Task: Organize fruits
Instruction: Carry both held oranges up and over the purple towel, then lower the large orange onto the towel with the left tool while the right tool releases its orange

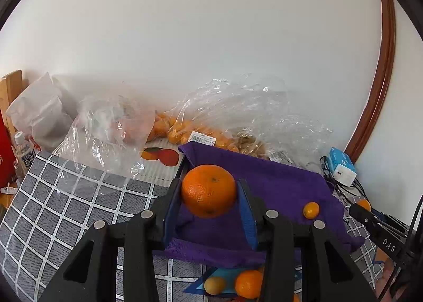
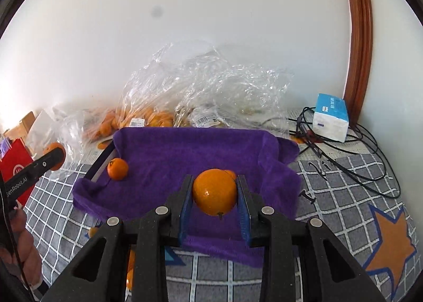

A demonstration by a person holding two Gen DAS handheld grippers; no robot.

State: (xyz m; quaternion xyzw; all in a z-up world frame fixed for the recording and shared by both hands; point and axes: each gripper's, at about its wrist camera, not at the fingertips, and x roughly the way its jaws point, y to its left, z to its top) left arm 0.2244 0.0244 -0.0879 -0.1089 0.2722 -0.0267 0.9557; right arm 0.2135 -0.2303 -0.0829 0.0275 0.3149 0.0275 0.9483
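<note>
My left gripper (image 1: pixel 210 190) is shut on a large orange (image 1: pixel 208 190) and holds it above the purple cloth (image 1: pixel 277 185) that lines a tray. My right gripper (image 2: pixel 214 192) is shut on a smaller orange (image 2: pixel 214 192) over the same cloth (image 2: pixel 185 153). A small orange (image 2: pixel 118 168) lies on the cloth at its left; in the left wrist view one (image 1: pixel 311 210) lies at its right. Two loose oranges (image 1: pixel 248 284) lie on the checked sheet below the cloth. The left gripper's tip (image 2: pixel 54 160) shows at the right wrist view's left edge with its orange.
Clear plastic bags with several oranges (image 1: pixel 185 130) lie behind the cloth against the wall. A tissue pack (image 2: pixel 330 116) and black cables (image 2: pixel 357 159) lie at the right. A red box (image 2: pixel 15 167) and a bottle (image 1: pixel 23 153) stand at the left.
</note>
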